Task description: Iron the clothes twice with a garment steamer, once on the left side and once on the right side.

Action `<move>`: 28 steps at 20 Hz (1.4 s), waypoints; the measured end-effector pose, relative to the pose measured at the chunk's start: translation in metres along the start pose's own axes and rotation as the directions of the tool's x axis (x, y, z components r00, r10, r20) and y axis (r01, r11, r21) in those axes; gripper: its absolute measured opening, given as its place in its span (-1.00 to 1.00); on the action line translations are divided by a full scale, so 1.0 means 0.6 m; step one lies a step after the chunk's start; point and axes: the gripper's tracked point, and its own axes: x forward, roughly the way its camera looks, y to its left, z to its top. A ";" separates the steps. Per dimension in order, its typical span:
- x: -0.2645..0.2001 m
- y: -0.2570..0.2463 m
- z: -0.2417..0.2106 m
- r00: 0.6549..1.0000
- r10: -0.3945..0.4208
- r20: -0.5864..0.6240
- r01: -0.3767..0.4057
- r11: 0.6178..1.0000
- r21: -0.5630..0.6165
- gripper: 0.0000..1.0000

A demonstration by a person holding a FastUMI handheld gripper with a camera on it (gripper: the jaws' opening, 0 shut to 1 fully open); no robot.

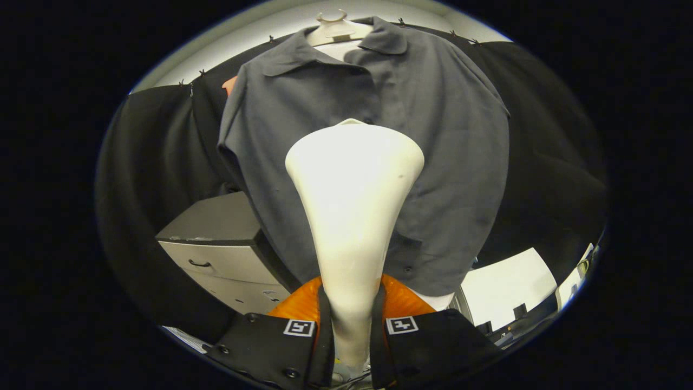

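I have the tool (352,319) clamped on the neck of the white garment steamer (354,179), both fingers pressing its narrow handle at the bottom centre of the frame. The steamer's wide head fills the middle, raised toward the grey shirt (422,135) hanging on a hanger (337,27) at the top. The grasp is done; I cannot tell from here whether either side has been steamed. A grey drawer cabinet (216,244) sits lower left.

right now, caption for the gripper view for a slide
Gripper shut on white steamer, its head raised to the front of a grey shirt on a hanger.
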 end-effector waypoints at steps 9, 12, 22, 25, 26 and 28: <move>0.023 0.295 0.107 0.981 0.164 0.098 -0.155 0.983 -0.098 -0.32; 0.054 0.384 0.144 0.968 0.232 0.094 -0.219 0.967 -0.130 -0.32; 0.265 0.571 0.259 0.953 0.301 0.033 -0.292 0.943 -0.156 -0.33; 0.382 0.571 0.241 0.965 0.244 -0.091 -0.253 0.962 -0.101 -0.33; 0.415 0.561 0.229 0.969 0.213 -0.124 -0.226 0.968 -0.107 -0.32; 0.477 0.555 0.196 0.956 0.187 -0.227 -0.205 0.977 -0.059 -0.31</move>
